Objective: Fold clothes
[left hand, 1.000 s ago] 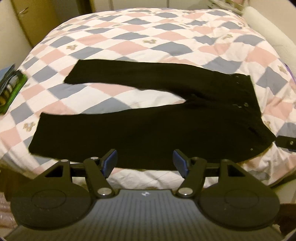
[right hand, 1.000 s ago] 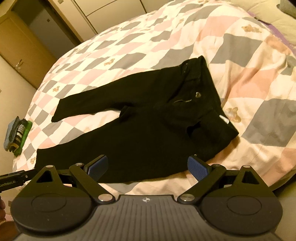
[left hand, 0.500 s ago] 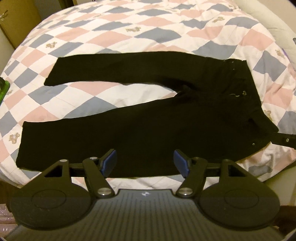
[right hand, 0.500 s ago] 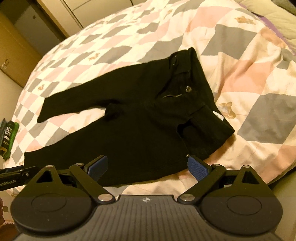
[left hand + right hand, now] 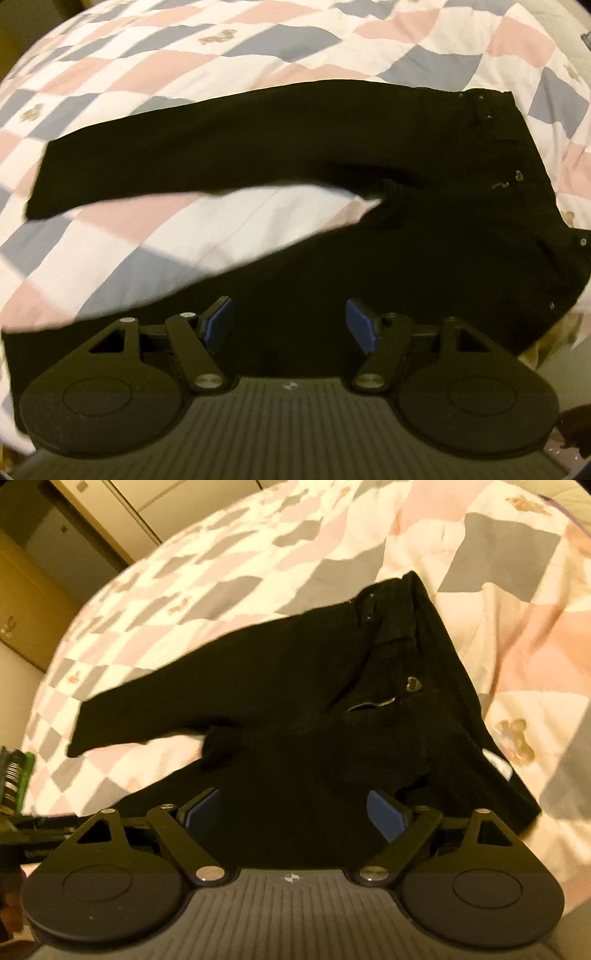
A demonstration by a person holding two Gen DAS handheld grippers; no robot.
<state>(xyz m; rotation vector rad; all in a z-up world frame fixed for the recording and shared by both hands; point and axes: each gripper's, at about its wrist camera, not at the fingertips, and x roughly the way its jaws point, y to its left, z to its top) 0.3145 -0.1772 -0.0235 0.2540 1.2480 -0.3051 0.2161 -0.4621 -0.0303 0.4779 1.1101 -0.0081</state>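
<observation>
Black trousers lie flat on a quilt of pink, grey and white diamonds, some printed with small bears. Legs spread in a V: far leg runs to the left, near leg runs toward the lower left, bare quilt between them. Waistband at the right, with a button and rivets showing. From the right wrist view the trousers show the fly partly open and a white label at the near corner of the waistband.

Left gripper: jaws wide apart, nothing between the blue pads. It sits over the near leg around the thigh; whether it touches the cloth cannot be told.

Right gripper: jaws wide apart, empty, blue pads over the seat and near hip of the trousers. Contact cannot be told here either.

Right wrist view, left edge: a green object on the quilt, too blurred to identify. Wooden cupboard doors stand behind the bed. Both views are blurred.
</observation>
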